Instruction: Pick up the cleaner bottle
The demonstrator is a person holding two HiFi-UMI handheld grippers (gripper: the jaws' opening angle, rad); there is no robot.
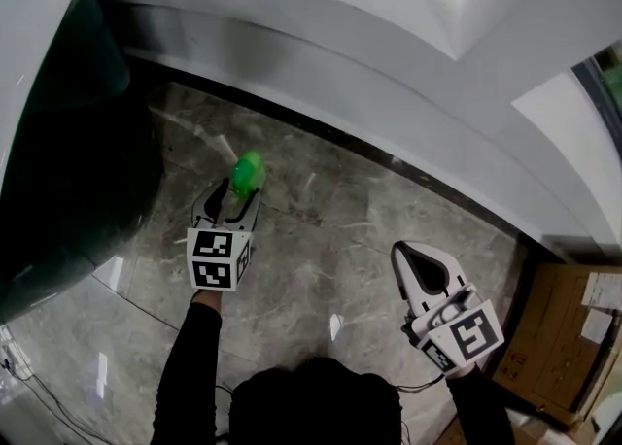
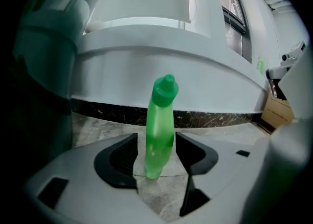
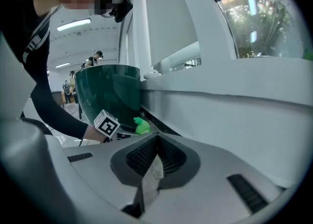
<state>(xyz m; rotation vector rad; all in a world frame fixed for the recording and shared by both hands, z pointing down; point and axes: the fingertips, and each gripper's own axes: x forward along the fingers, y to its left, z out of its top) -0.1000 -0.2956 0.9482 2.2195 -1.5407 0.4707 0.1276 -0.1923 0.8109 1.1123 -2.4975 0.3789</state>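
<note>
A big dark green tub [image 1: 68, 152] stands on the floor at the left, and I cannot tell what is in it. A brown cardboard box [image 1: 562, 336] with white labels sits at the far right, and its inside does not show. The cleaner bottle [image 2: 159, 130] is bright green plastic. It is tall and thin, with a green cap on top. It stands on the grey stone floor [image 1: 330, 239], near the tub and close to the long white wall [image 1: 321, 35], which has a dark strip along its foot. The left tool [image 2: 156, 141] is down at the bottle, with its two black pads apart and the bottle between them. The right pad is almost touching the bottle. A thin bit of floor shows between the bottle and the left pad. The right tool [image 3: 154, 157] is held up well apart from the bottle, over toward the box. Its two pads are pressed together with nothing between them. Nothing lies on the floor between the two tools.
</note>
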